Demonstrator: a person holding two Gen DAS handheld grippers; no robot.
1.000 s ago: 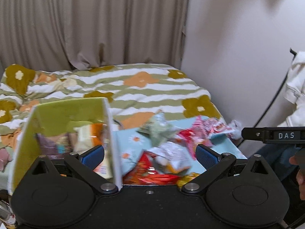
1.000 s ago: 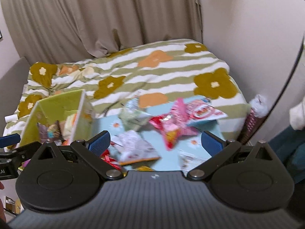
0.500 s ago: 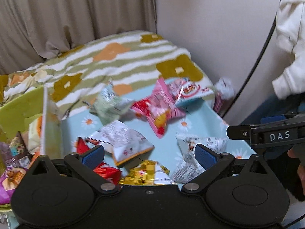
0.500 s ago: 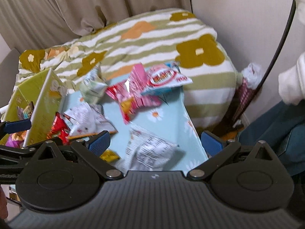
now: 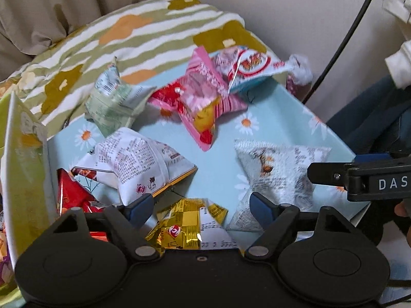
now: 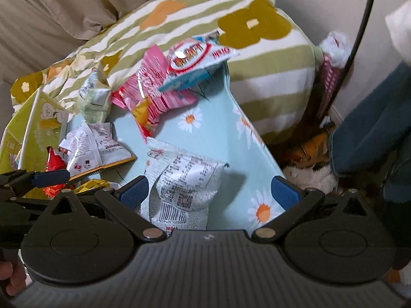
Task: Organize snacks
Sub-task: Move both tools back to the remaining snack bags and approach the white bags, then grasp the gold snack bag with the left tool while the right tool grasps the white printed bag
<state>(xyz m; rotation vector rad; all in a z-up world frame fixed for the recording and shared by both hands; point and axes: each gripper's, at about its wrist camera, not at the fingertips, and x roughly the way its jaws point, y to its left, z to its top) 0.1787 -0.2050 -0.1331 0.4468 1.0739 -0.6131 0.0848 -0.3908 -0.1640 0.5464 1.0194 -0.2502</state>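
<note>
Several snack packets lie on a light blue daisy-print table (image 5: 223, 159). My left gripper (image 5: 201, 206) is open just above a gold packet (image 5: 190, 228). A white printed packet (image 5: 136, 161) and a red packet (image 5: 70, 192) lie to its left. My right gripper (image 6: 209, 192) is open over a white barcode packet (image 6: 185, 179), which also shows in the left wrist view (image 5: 274, 169). Pink (image 5: 203, 97), pale green (image 5: 113, 102) and blue-white (image 5: 246, 69) packets lie farther back. A green box (image 5: 23, 159) holding snacks stands at the left.
A striped flower-print bed cover (image 5: 143, 33) lies behind the table, with curtains beyond. The table's right edge (image 6: 259, 138) drops to a cluttered floor beside a person's blue-clad leg (image 6: 370, 133). A black cable (image 5: 346, 38) hangs along the wall.
Both grippers have swung right and tilted down toward the table. The green box has slid to the left edge of the views, and the packets now fill them.
</note>
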